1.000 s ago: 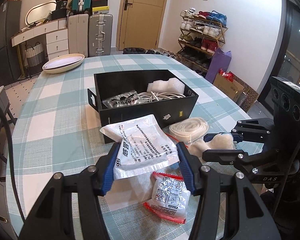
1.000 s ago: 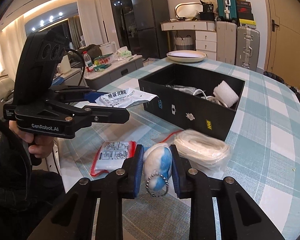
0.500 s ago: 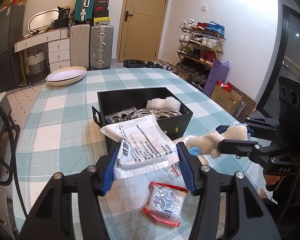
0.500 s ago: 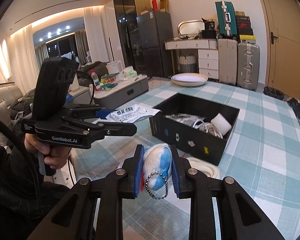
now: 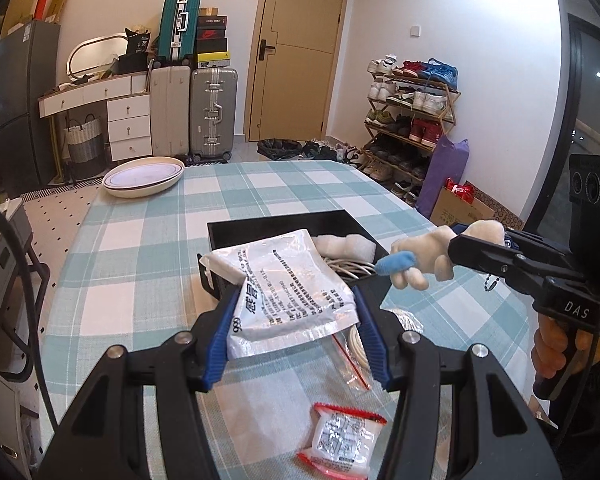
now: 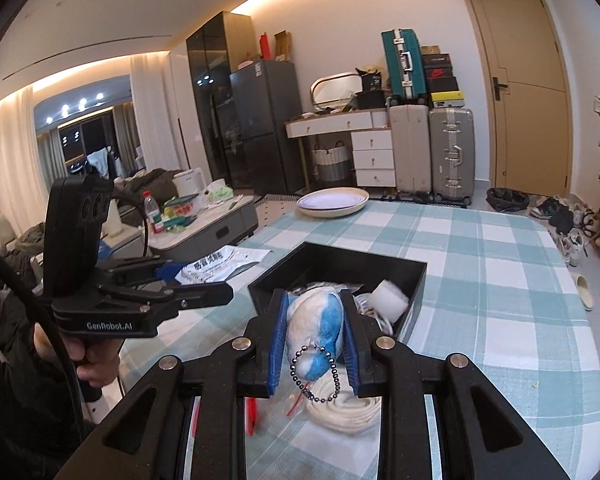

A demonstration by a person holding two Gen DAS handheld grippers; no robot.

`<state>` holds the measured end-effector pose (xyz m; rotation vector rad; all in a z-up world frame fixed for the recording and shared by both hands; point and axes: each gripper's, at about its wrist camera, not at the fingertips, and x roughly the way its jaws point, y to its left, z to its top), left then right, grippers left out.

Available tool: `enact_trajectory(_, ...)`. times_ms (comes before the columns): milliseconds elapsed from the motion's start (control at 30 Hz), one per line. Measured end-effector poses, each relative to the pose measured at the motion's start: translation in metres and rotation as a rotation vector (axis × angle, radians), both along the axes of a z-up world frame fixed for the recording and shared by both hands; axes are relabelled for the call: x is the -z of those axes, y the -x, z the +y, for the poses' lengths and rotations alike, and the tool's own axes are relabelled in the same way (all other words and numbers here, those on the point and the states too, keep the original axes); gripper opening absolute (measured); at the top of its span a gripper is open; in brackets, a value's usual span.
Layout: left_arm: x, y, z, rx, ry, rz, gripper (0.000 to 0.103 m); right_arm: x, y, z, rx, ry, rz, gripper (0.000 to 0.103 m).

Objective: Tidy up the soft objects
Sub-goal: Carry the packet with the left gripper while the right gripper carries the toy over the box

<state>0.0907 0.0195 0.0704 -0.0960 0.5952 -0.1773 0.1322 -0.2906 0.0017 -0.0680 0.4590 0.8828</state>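
Rising since before, plush toy [image 6: 315,322] nears black box [image 6: 414,280].

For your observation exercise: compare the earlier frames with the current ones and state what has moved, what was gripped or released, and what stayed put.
Both grippers rose off the table. The right gripper carried the plush keychain up toward the black box; the left gripper lifted the white packet. Nothing was newly gripped or released. The red-edged sachet, the coiled tubing bag and the box's contents stayed put.
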Motion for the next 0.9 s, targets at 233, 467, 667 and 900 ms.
enact_trajectory(233, -0.003, -0.021, -0.002, 0.001, -0.016, -0.007, 0.055, -0.012, -0.020, 0.010, 0.043, -0.008, -0.004, 0.025)
enact_trajectory(467, -0.002, -0.041, -0.006, 0.005, -0.033, 0.004, 0.055, -0.013, -0.042, 0.019, 0.067, -0.009, 0.010, 0.025)
enact_trajectory(667, 0.005, -0.059, -0.008, 0.007, -0.043, 0.030, 0.055, -0.009, -0.057, 0.027, 0.077, -0.005, 0.027, 0.025)
enact_trajectory(900, 0.018, -0.077, -0.013, 0.009, -0.069, 0.060, 0.055, 0.000, -0.077, 0.040, 0.083, 0.005, 0.054, 0.025)
